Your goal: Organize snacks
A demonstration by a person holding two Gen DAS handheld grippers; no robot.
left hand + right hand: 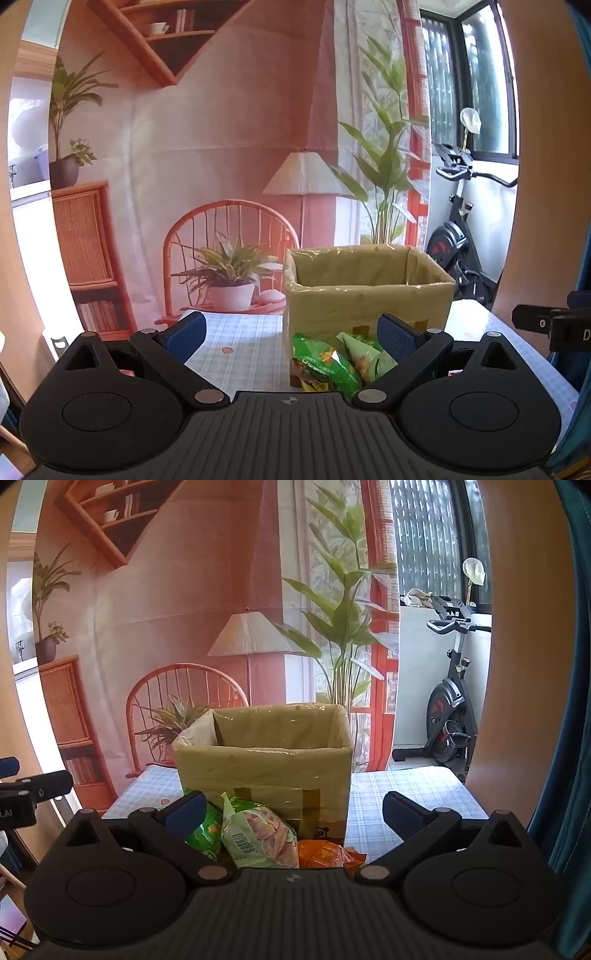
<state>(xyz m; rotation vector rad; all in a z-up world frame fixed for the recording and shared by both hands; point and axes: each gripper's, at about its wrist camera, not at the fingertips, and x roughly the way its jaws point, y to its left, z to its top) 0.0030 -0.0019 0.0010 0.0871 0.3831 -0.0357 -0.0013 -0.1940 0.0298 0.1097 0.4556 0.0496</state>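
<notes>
Cardboard box [263, 771] ahead looks empty; snack packets [258, 830] lie on the tabletop [406, 794] before both grippers, left [291, 338] and right [293, 814], jaws apart, nothing held. Sorting barely begun.

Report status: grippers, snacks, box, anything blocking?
Left gripper and right gripper open, empty. Snack bags piled on table before the cardboard box. Nothing blocking.

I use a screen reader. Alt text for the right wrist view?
Open right claw hovers over snack packets piled against an open cardboard box on a checked tablecloth; an exercise bike stands behind.
</notes>
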